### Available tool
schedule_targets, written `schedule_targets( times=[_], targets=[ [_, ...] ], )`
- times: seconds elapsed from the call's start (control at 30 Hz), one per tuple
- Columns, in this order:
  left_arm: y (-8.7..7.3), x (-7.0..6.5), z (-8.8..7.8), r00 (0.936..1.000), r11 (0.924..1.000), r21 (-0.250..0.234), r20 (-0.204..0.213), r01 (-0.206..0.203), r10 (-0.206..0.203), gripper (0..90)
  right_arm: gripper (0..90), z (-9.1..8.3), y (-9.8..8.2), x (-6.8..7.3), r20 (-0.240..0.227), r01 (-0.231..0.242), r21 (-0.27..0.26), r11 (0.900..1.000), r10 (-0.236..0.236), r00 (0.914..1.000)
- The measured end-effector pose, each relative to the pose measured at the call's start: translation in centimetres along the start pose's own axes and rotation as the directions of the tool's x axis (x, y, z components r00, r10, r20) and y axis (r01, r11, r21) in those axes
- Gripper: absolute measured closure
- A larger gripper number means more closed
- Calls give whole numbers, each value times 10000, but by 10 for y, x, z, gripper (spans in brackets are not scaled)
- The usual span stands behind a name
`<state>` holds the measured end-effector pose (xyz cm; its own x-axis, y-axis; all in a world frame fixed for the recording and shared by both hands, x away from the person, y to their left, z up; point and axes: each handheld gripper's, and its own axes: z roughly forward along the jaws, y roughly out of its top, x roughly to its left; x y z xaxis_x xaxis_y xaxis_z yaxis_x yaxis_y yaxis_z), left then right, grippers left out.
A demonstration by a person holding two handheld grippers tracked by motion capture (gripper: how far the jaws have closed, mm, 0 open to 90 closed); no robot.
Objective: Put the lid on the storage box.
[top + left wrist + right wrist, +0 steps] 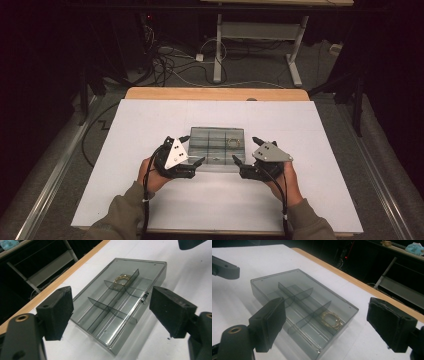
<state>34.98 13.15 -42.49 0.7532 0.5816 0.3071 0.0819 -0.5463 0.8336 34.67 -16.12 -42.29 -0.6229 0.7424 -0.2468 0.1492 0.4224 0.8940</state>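
Both grippers, left and right, hang with jaws spread wide, holding nothing, at the near corners of my box. Box sits mid-table, lid shut. Gold ring lies in its far right compartment.

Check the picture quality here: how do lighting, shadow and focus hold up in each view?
High view: white table sheet brightly lit, floor beyond dim, smoky clear plastic compartment box small and soft. Left gripper view: box fairly sharp, shadow on the sheet beside it, near black tongs blurred. Right gripper view: gold ring-shaped bracelet readable, slightly soft.
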Motion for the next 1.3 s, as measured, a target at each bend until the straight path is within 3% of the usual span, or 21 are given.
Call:
schedule_targets(
  times=[0.2,0.4,0.63,0.73,1.07,1.3],
  targets=[
    [1,-5,-5,9999,9998,-35,25,-171,171,174,158,-6,0,1,-48,11,-46,10000,-11,10000],
    [-2,-11,-6,10000,9999,-149,76,-40,41,175,160,-12,0,3,-202,83,-9,10000,-84,9998],
    [-1,-21,-7,9995,9994,-232,171,-252,256,175,163,-19,-1,5,-214,207,-45,9998,-207,9996],
    [-1,-24,-10,9992,9990,-297,208,-331,337,175,165,-22,-2,5,-435,53,-96,9999,-57,9990],
    [-3,-32,-13,9984,9983,-331,275,-487,496,175,174,-28,-4,13,-218,552,-194,9983,-556,9982],
    [-4,-37,-17,9977,9975,-352,283,-607,617,175,174,-33,-5,15,-334,603,-217,9979,-610,9976]
  ],
)
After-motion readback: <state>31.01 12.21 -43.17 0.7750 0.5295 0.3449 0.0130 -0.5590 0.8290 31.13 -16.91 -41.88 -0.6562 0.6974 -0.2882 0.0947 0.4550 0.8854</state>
